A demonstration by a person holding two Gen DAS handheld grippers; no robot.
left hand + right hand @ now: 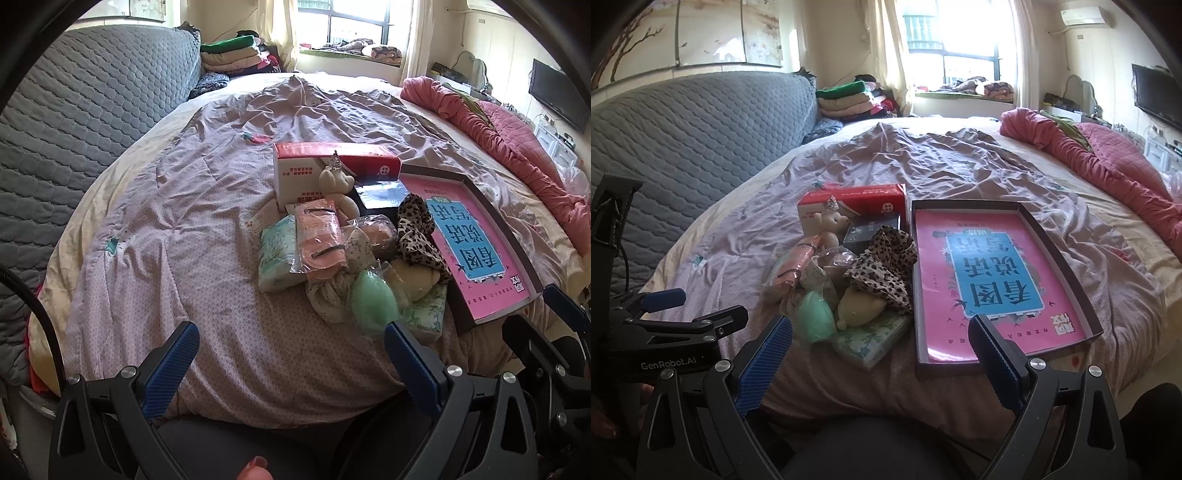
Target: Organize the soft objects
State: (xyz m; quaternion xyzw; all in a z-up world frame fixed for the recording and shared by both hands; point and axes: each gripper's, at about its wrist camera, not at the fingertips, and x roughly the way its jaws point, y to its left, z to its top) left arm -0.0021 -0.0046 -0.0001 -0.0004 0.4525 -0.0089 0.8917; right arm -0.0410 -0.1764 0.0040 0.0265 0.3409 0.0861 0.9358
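A heap of soft things lies on the bed: a small teddy bear, a pink packet, a tissue pack, a green pouch, a yellow plush and a leopard-print cloth. The heap also shows in the right wrist view, with the leopard cloth and green pouch. A shallow box with a pink-and-blue bottom lies right of the heap. My left gripper is open and empty, near the heap's front. My right gripper is open and empty, before the box.
A red-and-white carton stands behind the heap. A grey quilted sofa runs along the left. A rolled pink quilt lies at the bed's right. Folded clothes are stacked at the back near the window.
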